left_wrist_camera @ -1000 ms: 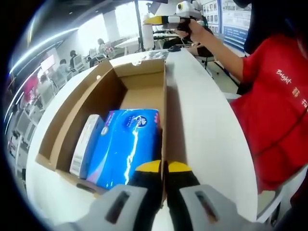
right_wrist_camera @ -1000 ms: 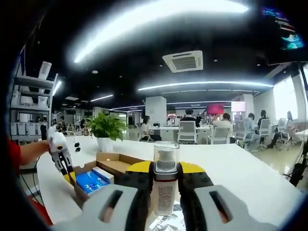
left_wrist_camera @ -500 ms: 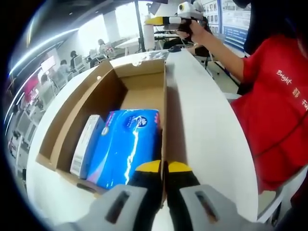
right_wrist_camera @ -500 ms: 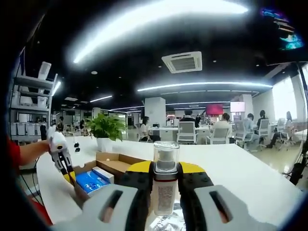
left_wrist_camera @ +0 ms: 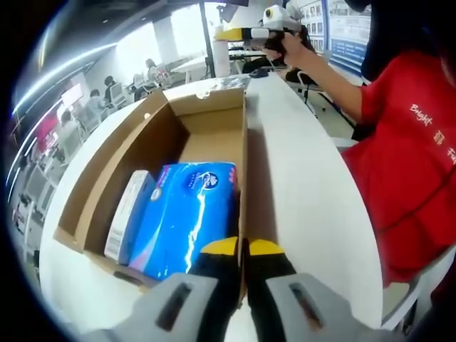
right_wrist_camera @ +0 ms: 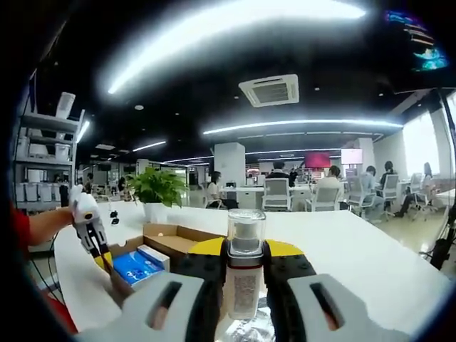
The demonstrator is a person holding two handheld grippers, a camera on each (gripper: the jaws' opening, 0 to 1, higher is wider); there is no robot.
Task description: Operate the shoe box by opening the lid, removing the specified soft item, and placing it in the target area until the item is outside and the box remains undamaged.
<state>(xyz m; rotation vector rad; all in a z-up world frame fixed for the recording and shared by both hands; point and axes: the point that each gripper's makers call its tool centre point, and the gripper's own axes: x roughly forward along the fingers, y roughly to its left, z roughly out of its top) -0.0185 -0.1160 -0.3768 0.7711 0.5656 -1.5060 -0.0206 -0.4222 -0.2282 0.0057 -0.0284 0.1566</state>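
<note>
Box sat open on the white table, no lid over it, so contents were reachable from above. Left gripper had its jaws nearly together on the box's near-right wall edge, probably pinning the box so it wouldn't slide. Inside: blue soft pack, likely tissues, lying flat at the near end, touching a slim white carton standing on edge beside it; far half of the box was bare cardboard. Soft pack was not yet out. Right gripper was raised away from the box, clamped around a clear bottle held upright, seemingly just parked in the air. Crinkled clear wrap lay under it. Right gripper view also caught the box beside the left gripper, with a potted plant behind.
</note>
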